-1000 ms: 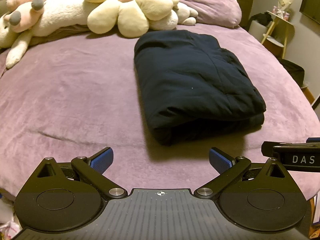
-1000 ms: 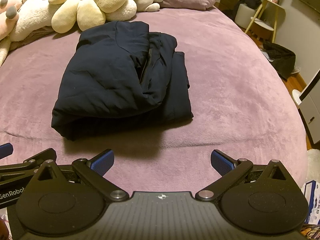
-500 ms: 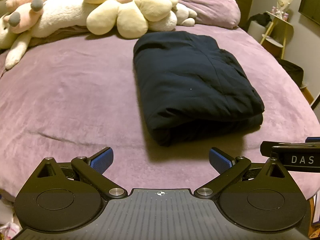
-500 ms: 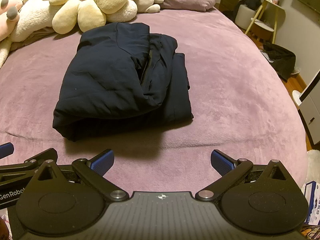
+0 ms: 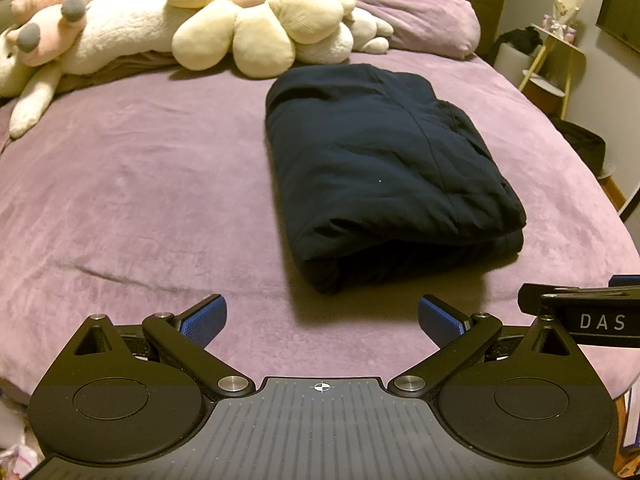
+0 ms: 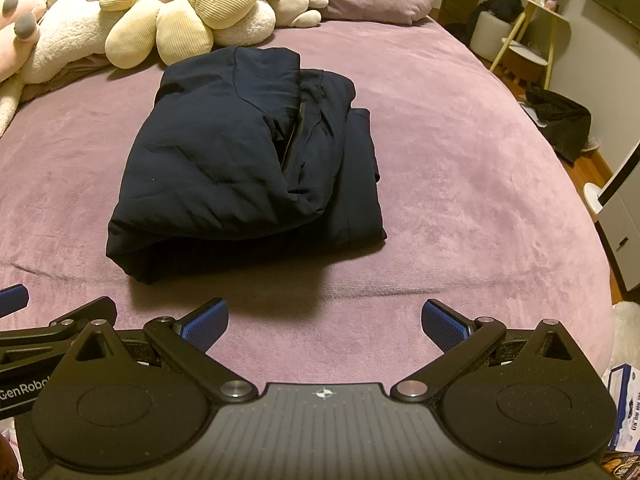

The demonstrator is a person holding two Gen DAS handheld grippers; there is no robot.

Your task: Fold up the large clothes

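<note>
Left wrist view shows the left gripper (image 5: 320, 318) with jaws spread wide, holding nothing, above the purple plush bedspread (image 5: 132, 200). Likewise the right gripper (image 6: 324, 320) gapes apart, touching nothing. A folded dark navy padded jacket (image 5: 384, 172) lies mid-bed, its long axis running away toward the cream flower-shaped plush cushion (image 5: 264, 28).

The folded navy jacket (image 5: 384, 168) hides its own lower layers; the plush toys (image 5: 60, 40) run past the frame's left edge.
</note>
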